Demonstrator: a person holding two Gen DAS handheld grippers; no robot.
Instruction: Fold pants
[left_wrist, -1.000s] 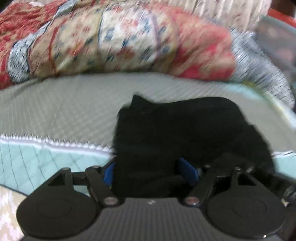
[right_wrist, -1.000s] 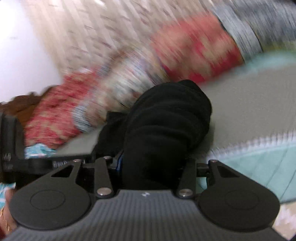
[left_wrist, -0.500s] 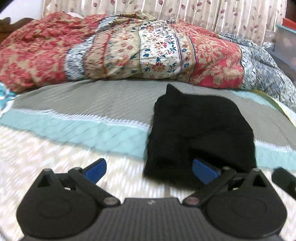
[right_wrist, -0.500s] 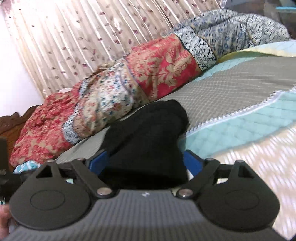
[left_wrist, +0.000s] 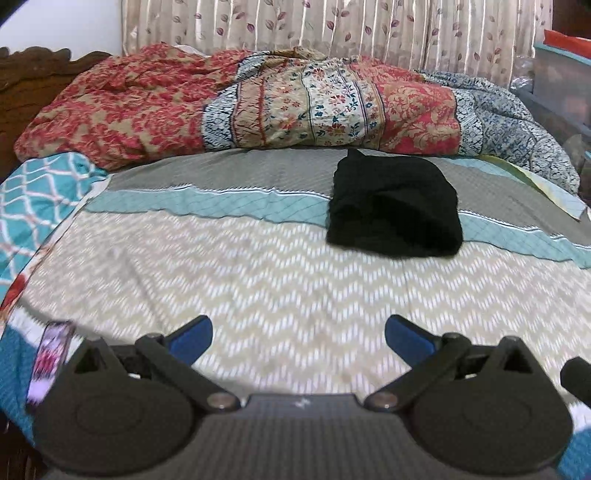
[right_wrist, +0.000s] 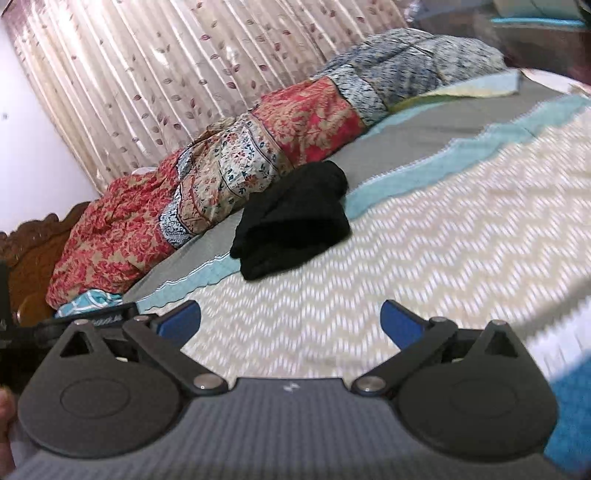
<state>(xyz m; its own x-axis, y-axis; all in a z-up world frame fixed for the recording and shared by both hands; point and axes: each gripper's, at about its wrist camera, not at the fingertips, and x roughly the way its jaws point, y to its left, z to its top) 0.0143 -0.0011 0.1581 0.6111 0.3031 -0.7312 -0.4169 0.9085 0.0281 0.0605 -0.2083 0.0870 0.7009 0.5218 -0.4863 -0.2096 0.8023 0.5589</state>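
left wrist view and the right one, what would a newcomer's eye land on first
First the black folded pants, a dark bundle lying alone on the bedspread where its grey and teal bands meet the chevron part. Behind them, a rumpled red floral quilt lies along the curtain. Both tools, left and right, are open, holding nothing.

Colours and patterns on the bed

Pants (left_wrist: 395, 210) plain black; bedspread (left_wrist: 280, 288) beige-white chevron, banded teal and grey; quilt (left_wrist: 258, 107) red floral with blue-white panels; curtain (right_wrist: 147, 85) cream, maroon leaves; pads (left_wrist: 190, 338) blue.
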